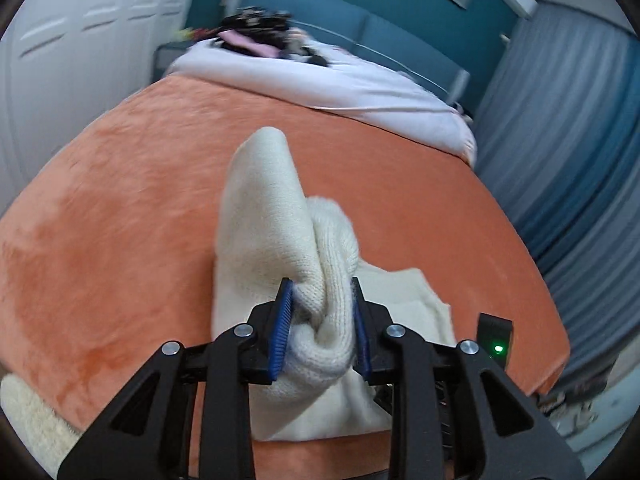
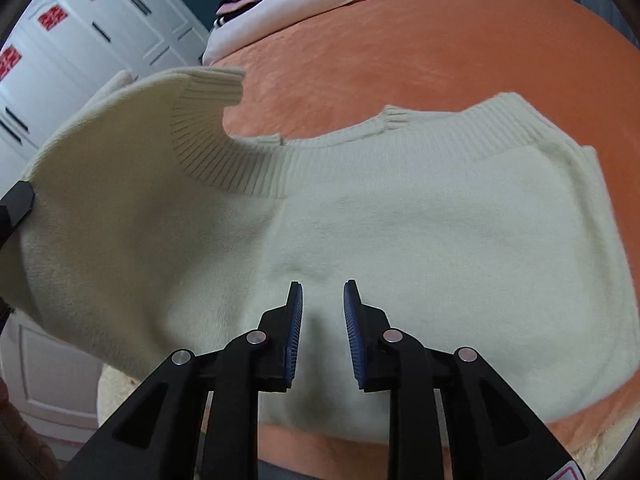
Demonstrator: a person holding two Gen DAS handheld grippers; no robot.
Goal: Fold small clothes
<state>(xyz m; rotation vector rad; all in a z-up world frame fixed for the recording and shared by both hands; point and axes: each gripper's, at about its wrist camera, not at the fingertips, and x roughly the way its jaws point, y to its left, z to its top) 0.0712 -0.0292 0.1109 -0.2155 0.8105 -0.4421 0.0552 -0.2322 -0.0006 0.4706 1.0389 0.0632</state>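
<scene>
Two grippers over cream sweater, spread on orange blanket of bed. Left gripper: jaws clamped on bunched knit fold, lifted off the blanket. Right gripper: jaws apart, empty, just above sweater body.

sweater on blanket | pillow behind | wardrobe left

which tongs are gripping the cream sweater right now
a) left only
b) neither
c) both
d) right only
a: the left tongs pinch a bunched fold of the sweater between their blue pads, while the right tongs hang open above it with nothing between them.
</scene>
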